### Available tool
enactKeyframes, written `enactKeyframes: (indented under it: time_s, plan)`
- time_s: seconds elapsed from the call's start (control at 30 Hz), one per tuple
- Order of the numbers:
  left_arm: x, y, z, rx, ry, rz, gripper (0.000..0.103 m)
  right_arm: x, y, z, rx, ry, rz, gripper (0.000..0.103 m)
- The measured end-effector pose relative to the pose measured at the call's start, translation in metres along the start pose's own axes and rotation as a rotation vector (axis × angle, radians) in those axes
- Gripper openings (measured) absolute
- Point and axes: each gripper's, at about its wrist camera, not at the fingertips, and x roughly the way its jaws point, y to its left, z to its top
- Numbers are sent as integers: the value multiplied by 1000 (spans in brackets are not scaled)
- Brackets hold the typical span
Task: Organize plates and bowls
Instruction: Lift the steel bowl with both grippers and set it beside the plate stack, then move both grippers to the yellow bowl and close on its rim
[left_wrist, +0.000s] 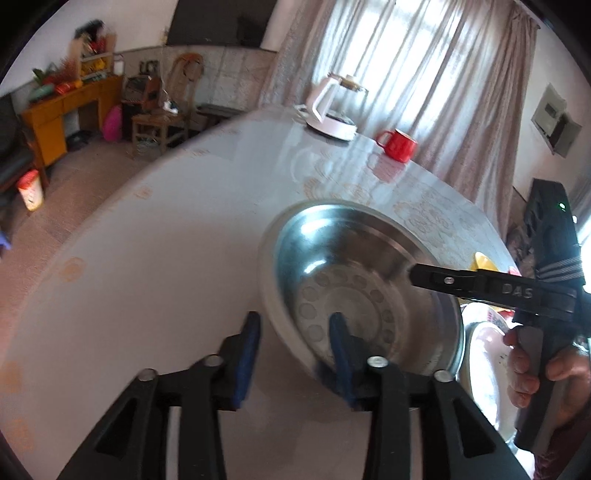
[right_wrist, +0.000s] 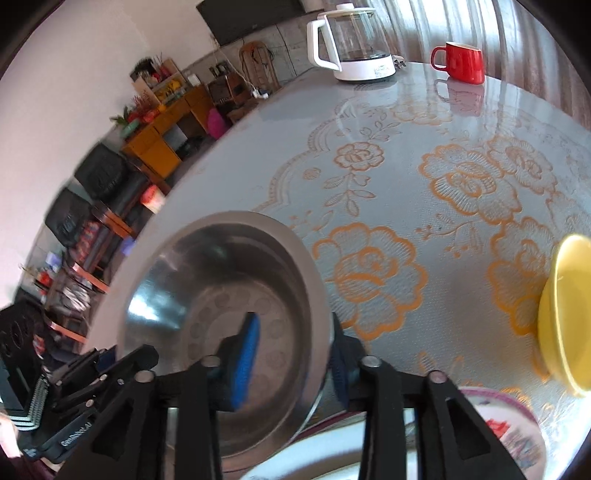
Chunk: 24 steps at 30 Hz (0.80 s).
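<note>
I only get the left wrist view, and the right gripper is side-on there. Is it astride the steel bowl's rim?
Observer: Yes. In the right wrist view, the right gripper has one finger inside the bowl and the other outside the rim, with the jaws open.
Operator: What is the yellow sliver behind it?
Observer: A yellow dish, well apart from the bowl, with bare cloth between them.

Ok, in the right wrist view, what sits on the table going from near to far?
Patterned plate → steel bowl → yellow dish → red mug, with the white kettle about level with it at the far edge.
</note>
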Motion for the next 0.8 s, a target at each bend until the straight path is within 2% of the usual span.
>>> enactKeyframes:
  time_s: [0.1,0.27,0.4,0.53,0.57,0.6,0.63,0.8]
  plan:
    - [-11,1,0,-17,-44,27,61,-10,-6,-4,43,-53,11,43]
    - [-30,-14,10,22,-97,-20,76,-49,-22,-28,108,-154,4,44]
    - [-38,-40,16,97,-122,-58,83,-87,-46,-51,179,-233,-19,46]
    - [-28,-79,24,206,-66,-106,84,-122,-80,-73,303,-303,-41,55]
    - [-23,-90,25,230,-55,-110,90,-130,-93,-80,344,-323,-45,56]
    - [-18,-99,27,255,-44,-116,100,-137,-101,-86,378,-335,-49,57]
    - [-13,-109,27,277,-34,-130,103,-142,-112,-91,417,-342,-55,57]
    - [10,-151,35,337,-2,-133,103,-151,-155,-104,571,-365,-45,57]
